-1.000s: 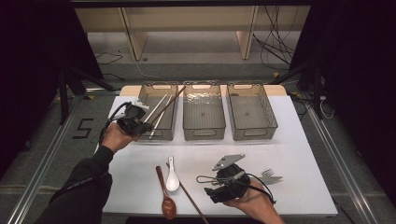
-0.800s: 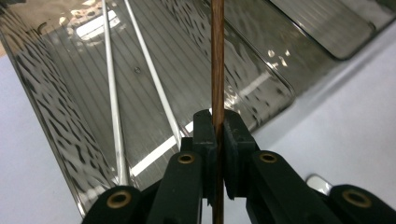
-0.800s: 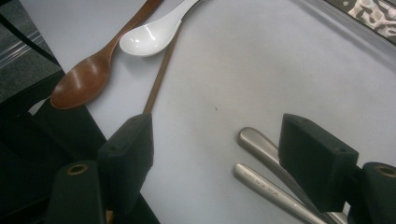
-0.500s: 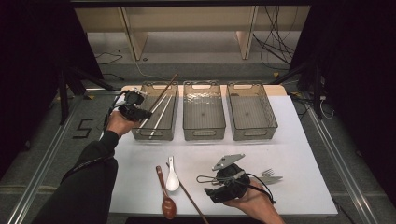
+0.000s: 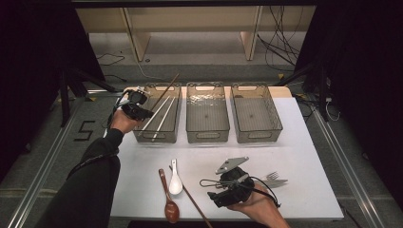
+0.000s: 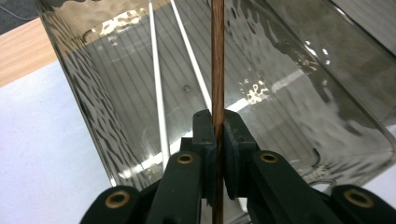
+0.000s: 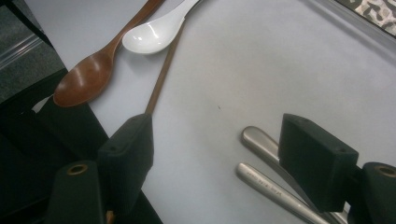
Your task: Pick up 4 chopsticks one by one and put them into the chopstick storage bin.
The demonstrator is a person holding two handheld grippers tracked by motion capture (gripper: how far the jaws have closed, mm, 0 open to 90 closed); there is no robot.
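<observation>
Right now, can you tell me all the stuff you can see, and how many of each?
Bins: three, clear grey plastic, in a row at the far side of the table.
White chopsticks: two, lying in the left bin.
Brown chopstick: one, held over the left bin.
Second brown chopstick: one, lying on the table near the front edge.
Wooden spoon: one, brown, front of the table.
Soup spoon: one, white, beside the wooden spoon.
Forks: two, silver metal, on the table by the right gripper.
Table: one, white top.
Left gripper: black, shut on the brown chopstick.
Right gripper: black, open above the table.
</observation>
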